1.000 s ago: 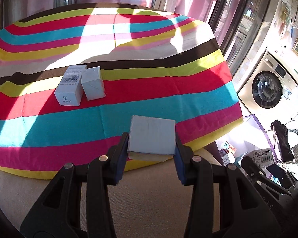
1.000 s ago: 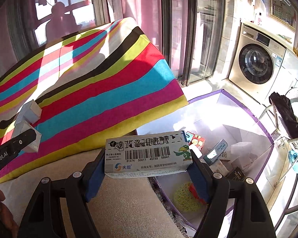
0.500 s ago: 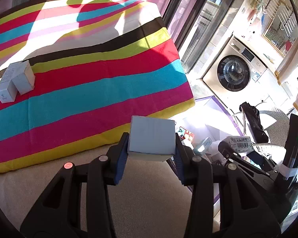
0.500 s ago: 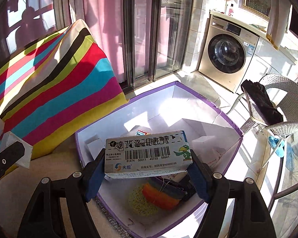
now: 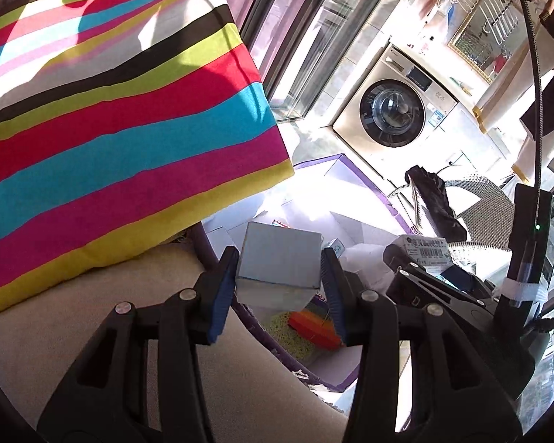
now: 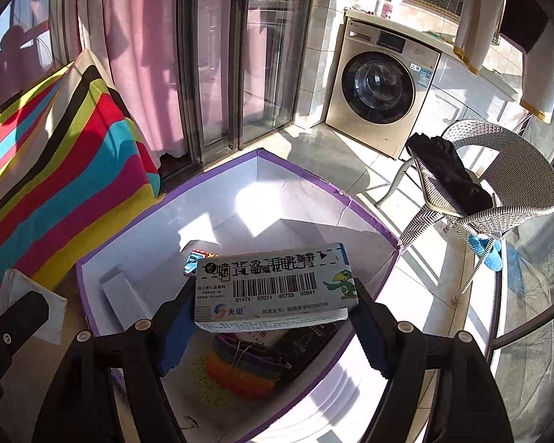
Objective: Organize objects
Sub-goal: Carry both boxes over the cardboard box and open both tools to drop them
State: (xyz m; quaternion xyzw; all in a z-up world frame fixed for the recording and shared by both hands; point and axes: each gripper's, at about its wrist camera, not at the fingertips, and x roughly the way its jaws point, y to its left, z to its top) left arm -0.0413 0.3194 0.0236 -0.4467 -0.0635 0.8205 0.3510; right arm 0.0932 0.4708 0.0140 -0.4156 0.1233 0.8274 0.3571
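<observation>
Both grippers are hovering over the open purple-edged storage box (image 6: pixel 362 214) on the floor, right of the striped cloth (image 5: pixel 129 129), presumably so each carton can drop inside. The left gripper (image 5: pixel 279 288), whose fingers have just been opening, is loosening around a plain pale-blue cardboard cube (image 5: pixel 280 258), a gap showing at its right side. The right gripper (image 6: pixel 273 321) is clamping a flat, glossy printed medicine carton (image 6: pixel 273 288) by its short ends, above soft folded bands already inside
</observation>
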